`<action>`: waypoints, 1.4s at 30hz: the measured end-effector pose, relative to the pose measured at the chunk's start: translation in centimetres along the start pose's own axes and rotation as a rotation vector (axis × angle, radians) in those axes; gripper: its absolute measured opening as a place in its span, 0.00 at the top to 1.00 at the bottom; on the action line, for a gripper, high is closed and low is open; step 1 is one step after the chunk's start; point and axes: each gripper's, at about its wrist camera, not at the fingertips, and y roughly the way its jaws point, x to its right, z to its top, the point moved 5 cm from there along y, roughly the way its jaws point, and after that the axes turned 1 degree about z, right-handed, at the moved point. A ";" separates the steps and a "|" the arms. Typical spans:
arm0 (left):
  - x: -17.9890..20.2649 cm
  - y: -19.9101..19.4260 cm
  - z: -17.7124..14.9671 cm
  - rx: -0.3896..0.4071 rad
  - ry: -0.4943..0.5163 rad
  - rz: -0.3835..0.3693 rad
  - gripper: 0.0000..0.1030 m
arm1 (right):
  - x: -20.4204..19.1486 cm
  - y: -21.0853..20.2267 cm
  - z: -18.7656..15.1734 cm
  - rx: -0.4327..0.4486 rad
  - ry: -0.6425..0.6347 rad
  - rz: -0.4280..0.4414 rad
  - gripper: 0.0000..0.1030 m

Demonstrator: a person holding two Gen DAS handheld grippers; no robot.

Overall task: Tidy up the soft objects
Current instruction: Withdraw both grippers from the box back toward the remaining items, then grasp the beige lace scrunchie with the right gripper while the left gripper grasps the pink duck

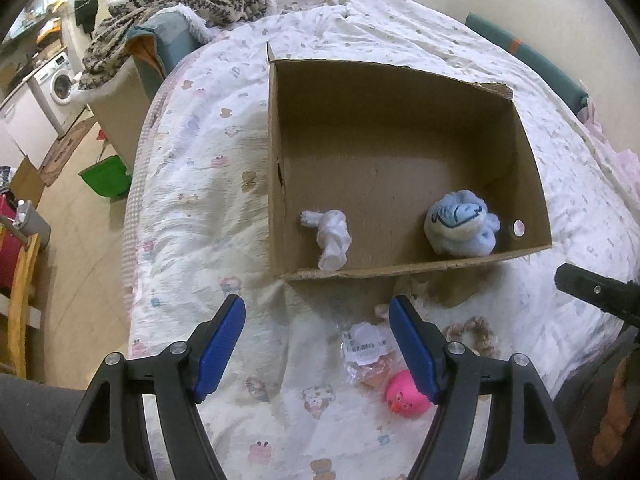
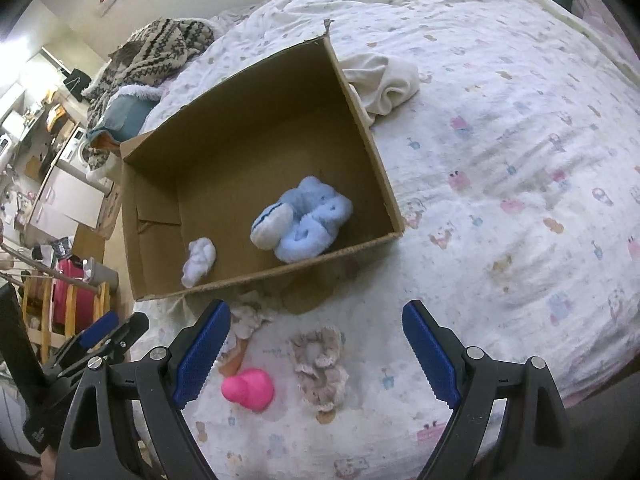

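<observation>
This is a home, a small one-room flat by the look of it. A bed [image 1: 192, 208] fills most of both views, covered with a white quilt printed with little bears and pastel figures. A patterned knit blanket [image 1: 176, 4] lies heaped at its far left corner. Beyond the bed on the left, a washing machine [image 1: 60, 86] stands under a counter [image 1: 24, 68] beside white cabinets, on a tan tiled floor [image 1: 80, 240]. A green bin [image 1: 106, 178] sits on that floor beside the bed.

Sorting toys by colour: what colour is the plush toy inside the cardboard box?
Light blue with a white face; the plush toy shows best in the right wrist view.
</observation>
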 end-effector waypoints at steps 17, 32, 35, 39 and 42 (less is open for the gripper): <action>-0.7 0.2 -1.5 0.014 -0.019 0.008 0.30 | 1.0 -0.5 -2.1 0.067 -0.057 -0.012 0.09; -1.6 -0.6 -1.4 0.029 -0.076 -0.017 0.30 | 1.4 -0.1 -2.7 0.038 -0.014 0.044 0.09; -1.9 -0.9 -1.5 0.032 -0.082 -0.016 0.30 | 2.1 1.2 -3.3 -0.028 0.051 0.074 0.09; -2.4 -0.8 -2.0 0.013 -0.111 -0.054 0.30 | 2.9 3.0 -4.0 -0.112 0.134 0.112 0.10; -2.7 -0.5 -2.2 -0.008 -0.115 -0.041 0.30 | 2.5 4.0 -4.4 -0.149 0.117 0.095 0.11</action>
